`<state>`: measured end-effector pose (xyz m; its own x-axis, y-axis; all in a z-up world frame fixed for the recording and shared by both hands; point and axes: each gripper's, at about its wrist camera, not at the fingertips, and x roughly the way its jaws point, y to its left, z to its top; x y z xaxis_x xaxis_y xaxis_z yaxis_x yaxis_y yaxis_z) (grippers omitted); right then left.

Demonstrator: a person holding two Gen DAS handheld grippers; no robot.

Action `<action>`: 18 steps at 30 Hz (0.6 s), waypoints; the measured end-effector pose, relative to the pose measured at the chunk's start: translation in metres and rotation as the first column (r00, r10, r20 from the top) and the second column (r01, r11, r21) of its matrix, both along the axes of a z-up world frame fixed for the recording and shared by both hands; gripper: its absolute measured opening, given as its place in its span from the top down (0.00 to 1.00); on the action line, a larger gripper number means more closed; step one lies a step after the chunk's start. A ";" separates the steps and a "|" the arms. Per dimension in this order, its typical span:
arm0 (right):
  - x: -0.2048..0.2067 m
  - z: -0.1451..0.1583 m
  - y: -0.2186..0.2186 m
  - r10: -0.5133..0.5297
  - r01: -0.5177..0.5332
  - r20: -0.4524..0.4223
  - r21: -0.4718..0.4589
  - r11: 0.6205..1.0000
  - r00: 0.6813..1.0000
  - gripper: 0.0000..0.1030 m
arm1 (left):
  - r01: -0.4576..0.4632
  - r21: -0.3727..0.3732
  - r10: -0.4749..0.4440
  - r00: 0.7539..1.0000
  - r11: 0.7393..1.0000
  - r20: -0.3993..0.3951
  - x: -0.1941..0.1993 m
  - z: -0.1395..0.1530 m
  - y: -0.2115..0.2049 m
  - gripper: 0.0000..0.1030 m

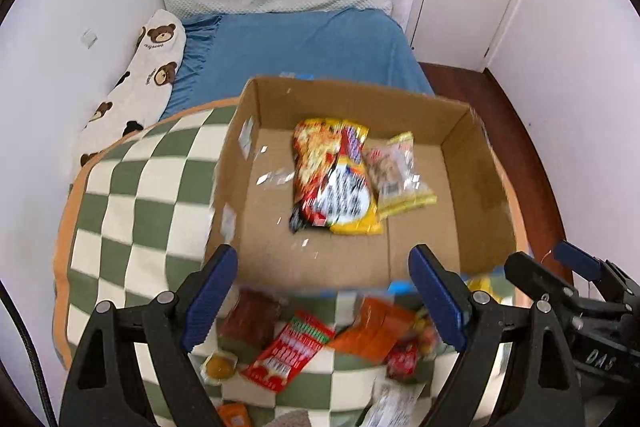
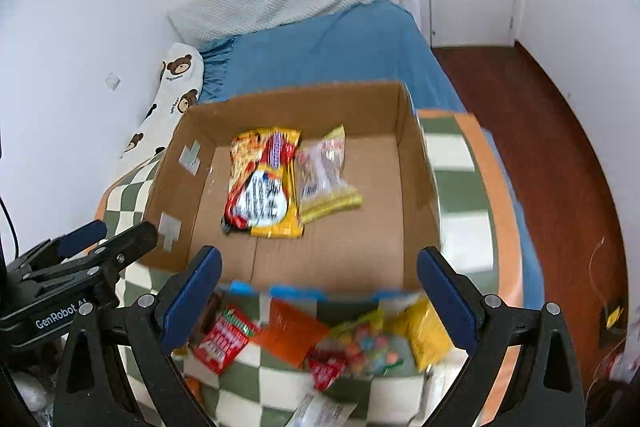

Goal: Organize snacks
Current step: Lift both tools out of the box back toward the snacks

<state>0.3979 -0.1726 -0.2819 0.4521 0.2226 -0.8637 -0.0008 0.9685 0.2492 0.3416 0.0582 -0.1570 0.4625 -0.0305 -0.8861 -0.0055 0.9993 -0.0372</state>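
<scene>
Fingers (image 1: 216,291) of left gripper (image 1: 324,295) and right gripper (image 2: 320,291) spread wide, holding nothing. Two snack packets (image 1: 336,179) inside cardboard box (image 1: 456,131); loose snacks (image 2: 288,335) heaped on checkered cushion (image 1: 132,195) in front.

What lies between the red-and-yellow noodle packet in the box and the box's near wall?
Only bare cardboard floor lies between the noodle packet and the near wall of the box; the right wrist view shows it best.

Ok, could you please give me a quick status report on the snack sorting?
Left gripper and right gripper open, empty. Two packets in cardboard box; noodle packet among them. Loose snacks on checkered cushion. Nothing blocking.
</scene>
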 end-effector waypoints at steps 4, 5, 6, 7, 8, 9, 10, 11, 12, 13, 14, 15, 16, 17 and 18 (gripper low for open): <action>-0.031 -0.026 0.005 -0.021 0.024 -0.083 0.039 0.999 0.996 0.03 | 0.017 0.057 -0.014 0.999 0.998 -0.053 -0.029 -0.025 0.015 0.15; -0.038 -0.036 0.006 -0.024 0.029 -0.111 0.049 0.998 0.994 0.03 | 0.032 0.091 -0.025 0.997 0.995 -0.076 -0.037 -0.037 0.019 0.15; -0.046 -0.047 0.007 -0.033 0.042 -0.139 0.061 0.997 0.990 0.03 | 0.045 0.108 -0.035 0.995 0.993 -0.097 -0.041 -0.047 0.022 0.15; -0.052 -0.058 0.008 -0.042 0.056 -0.166 0.077 0.995 0.985 0.03 | 0.063 0.123 -0.048 0.991 0.990 -0.123 -0.044 -0.058 0.025 0.15; -0.055 -0.068 0.009 -0.045 0.064 -0.189 0.093 0.994 0.981 0.03 | 0.088 0.141 -0.066 0.986 0.986 -0.156 -0.047 -0.071 0.027 0.15; -0.060 -0.083 0.009 -0.055 0.084 -0.225 0.121 0.989 0.973 0.03 | 0.122 0.161 -0.090 0.977 0.979 -0.195 -0.050 -0.089 0.027 0.15; -0.063 -0.095 0.010 -0.062 0.101 -0.250 0.144 0.984 0.966 0.08 | 0.152 0.176 -0.110 0.968 0.973 -0.226 -0.051 -0.102 0.026 0.15; -0.066 -0.105 0.010 -0.067 0.116 -0.270 0.169 0.979 0.961 0.14 | 0.196 0.191 -0.141 0.953 0.962 -0.267 -0.052 -0.121 0.023 0.15; -0.067 -0.117 0.011 -0.071 0.133 -0.294 0.196 0.972 0.953 0.26 | 0.223 0.200 -0.159 0.943 0.954 -0.292 -0.053 -0.133 0.021 0.15; -0.069 -0.124 0.012 -0.073 0.140 -0.305 0.203 0.969 0.950 0.30 | 0.270 0.212 -0.193 0.926 0.939 -0.325 -0.053 -0.150 0.016 0.15; -0.069 -0.133 0.013 -0.081 0.153 -0.314 0.213 0.965 0.946 0.30 | 0.300 0.217 -0.214 0.914 0.929 -0.344 -0.054 -0.159 0.011 0.15; -0.070 -0.140 0.015 -0.083 0.159 -0.320 0.220 0.962 0.944 0.30 | 0.344 0.237 -0.243 0.896 0.909 -0.371 -0.054 -0.174 0.004 0.15; -0.070 -0.144 0.018 -0.084 0.161 -0.324 0.219 0.962 0.942 0.30 | 0.385 0.262 -0.265 0.879 0.885 -0.396 -0.054 -0.189 -0.003 0.15; -0.069 -0.149 0.020 -0.088 0.166 -0.329 0.218 0.962 0.940 0.30 | 0.406 0.274 -0.277 0.870 0.872 -0.408 -0.053 -0.196 -0.007 0.15; -0.068 -0.153 0.022 -0.088 0.169 -0.332 0.223 0.960 0.939 0.30 | 0.434 0.281 -0.294 0.856 0.856 -0.424 -0.053 -0.208 -0.013 0.15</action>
<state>0.3299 -0.1506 -0.4351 0.2044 0.4030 -0.8921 0.2374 0.8637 0.4446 0.2890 0.0449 -0.3653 0.1344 0.2144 -0.9675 0.4183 0.8728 0.2515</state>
